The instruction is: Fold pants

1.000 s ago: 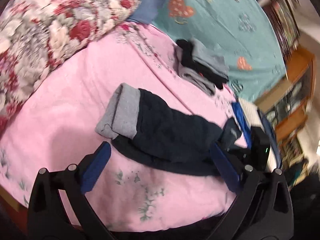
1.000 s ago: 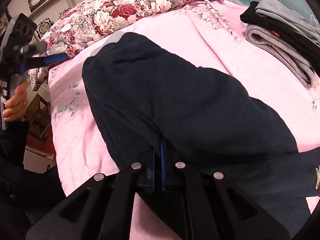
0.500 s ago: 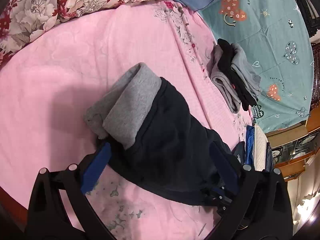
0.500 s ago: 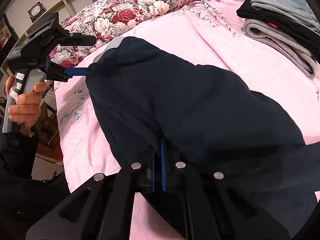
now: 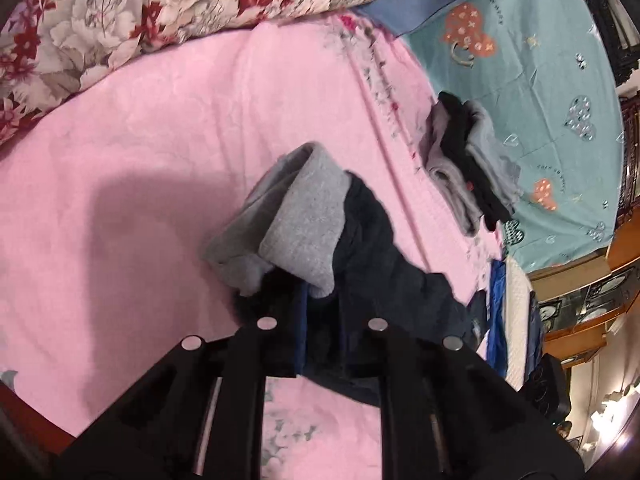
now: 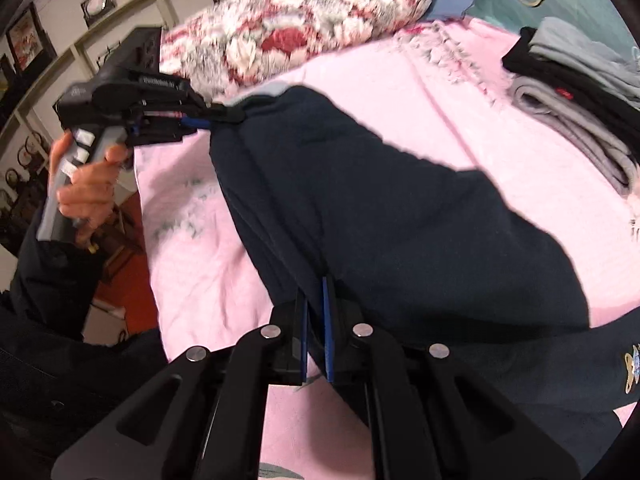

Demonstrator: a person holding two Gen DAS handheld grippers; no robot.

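Note:
Dark navy pants point(image 6: 380, 208) lie across the pink bed sheet point(image 5: 160, 160). One end is turned back and shows its grey lining point(image 5: 304, 220). My left gripper point(image 5: 322, 320) is shut on the dark cloth just below that grey lining. In the right wrist view the left gripper point(image 6: 200, 122) pinches the far end of the pants, held by a hand point(image 6: 86, 184). My right gripper point(image 6: 316, 320) is shut on the near edge of the pants, with cloth between its blue pads point(image 6: 329, 320).
A floral quilt point(image 5: 160, 12) lies along the far side of the bed. A stack of folded grey and black clothes point(image 5: 468, 168) sits where the pink sheet meets a teal sheet point(image 5: 540, 60). Wooden furniture point(image 5: 592, 308) stands beyond the bed's right edge.
My left gripper was open and clear of the pants. It has moved in to the grey-lined end and shut on the cloth. The right gripper has kept its hold.

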